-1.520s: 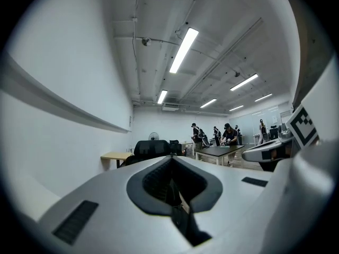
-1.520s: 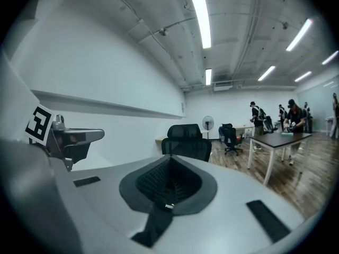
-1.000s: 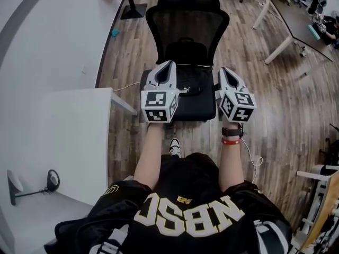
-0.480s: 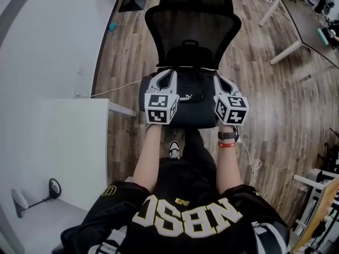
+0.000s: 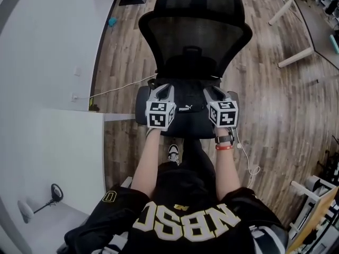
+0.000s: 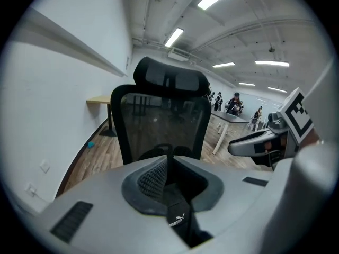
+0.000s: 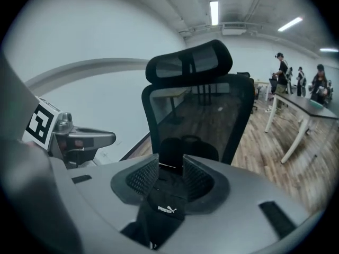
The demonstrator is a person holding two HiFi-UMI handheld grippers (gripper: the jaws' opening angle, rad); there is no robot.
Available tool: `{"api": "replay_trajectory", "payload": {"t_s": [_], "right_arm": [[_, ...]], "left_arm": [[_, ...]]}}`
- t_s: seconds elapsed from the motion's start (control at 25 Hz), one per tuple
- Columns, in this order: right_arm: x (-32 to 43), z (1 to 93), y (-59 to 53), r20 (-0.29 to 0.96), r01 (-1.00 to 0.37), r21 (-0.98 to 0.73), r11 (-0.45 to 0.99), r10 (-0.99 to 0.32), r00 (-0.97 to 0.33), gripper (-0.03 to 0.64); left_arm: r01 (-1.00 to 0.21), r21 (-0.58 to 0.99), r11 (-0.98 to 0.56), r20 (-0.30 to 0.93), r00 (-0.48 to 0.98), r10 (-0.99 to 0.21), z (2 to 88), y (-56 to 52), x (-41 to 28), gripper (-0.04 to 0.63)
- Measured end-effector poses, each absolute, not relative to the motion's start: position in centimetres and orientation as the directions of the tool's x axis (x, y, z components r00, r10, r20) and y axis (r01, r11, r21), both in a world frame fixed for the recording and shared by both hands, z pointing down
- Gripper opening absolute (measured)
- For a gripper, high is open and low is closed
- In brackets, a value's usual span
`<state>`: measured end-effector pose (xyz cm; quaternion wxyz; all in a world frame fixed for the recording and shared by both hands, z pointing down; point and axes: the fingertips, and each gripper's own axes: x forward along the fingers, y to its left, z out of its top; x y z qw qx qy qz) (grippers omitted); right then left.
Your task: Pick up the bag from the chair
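A black bag (image 5: 186,103) with a small white logo lies on the seat of a black mesh-backed office chair (image 5: 195,36). Both grippers hover low over the bag's front, pointing at the chair back. My left gripper (image 5: 161,90) is over the bag's left part, and its jaws (image 6: 169,161) meet at the tips with nothing between them. The bag's logo strap (image 6: 177,218) shows just below. My right gripper (image 5: 212,92) is over the right part. Its jaws (image 7: 170,168) have just been opening and stand apart; the bag (image 7: 161,208) lies beneath the gap, and the pads do not press it.
A white desk (image 5: 53,157) stands at my left, and a white cable (image 5: 114,89) runs across the wood floor beside the chair. White table legs (image 5: 296,57) stand at the far right. My shoe (image 5: 173,153) is under the seat's front edge. People stand at tables far behind.
Both grippers have sunk and moved forward from in front of the seat to just over the bag. The chair now sits nearer and larger in the head view.
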<state>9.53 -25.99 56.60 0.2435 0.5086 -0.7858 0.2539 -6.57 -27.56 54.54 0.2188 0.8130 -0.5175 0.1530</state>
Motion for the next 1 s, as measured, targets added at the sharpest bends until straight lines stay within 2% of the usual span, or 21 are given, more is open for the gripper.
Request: {"api": "replay_trajectory", "payload": {"t_s": [0.16, 0.32, 0.52, 0.68, 0.84, 1.0], "right_arm": [[10.3, 60.8, -27.3, 0.696, -0.917, -0.179, 0.357, -0.612, -0.374, 0.184], [10.8, 65.1, -28.8, 0.734, -0.910, -0.196, 0.366, -0.560, -0.383, 0.195], [12.1, 70.9, -30.5, 0.774, -0.911, -0.190, 0.367, -0.515, -0.369, 0.207], [13.6, 76.4, -31.4, 0.813, -0.914, -0.191, 0.358, -0.464, -0.351, 0.244], [15.1, 81.2, -31.9, 0.837, -0.919, -0.227, 0.322, -0.417, -0.353, 0.244], [15.9, 85.6, -32.1, 0.846, -0.916, -0.245, 0.319, -0.391, -0.363, 0.244]], "left_arm": [[-0.921, 0.208, -0.329, 0.549, 0.388, -0.740, 59.2, -28.8, -6.8, 0.038], [-0.924, 0.221, -0.311, 0.624, 0.379, -0.683, 64.5, -29.7, -7.1, 0.133], [-0.933, 0.228, -0.279, 0.682, 0.357, -0.639, 70.8, -31.2, -7.5, 0.179], [-0.925, 0.250, -0.288, 0.738, 0.374, -0.561, 76.3, -31.6, -7.0, 0.250], [-0.922, 0.264, -0.283, 0.764, 0.379, -0.523, 81.0, -32.2, -7.1, 0.290], [-0.943, 0.213, -0.255, 0.810, 0.316, -0.493, 85.7, -32.9, -8.6, 0.338]]}}
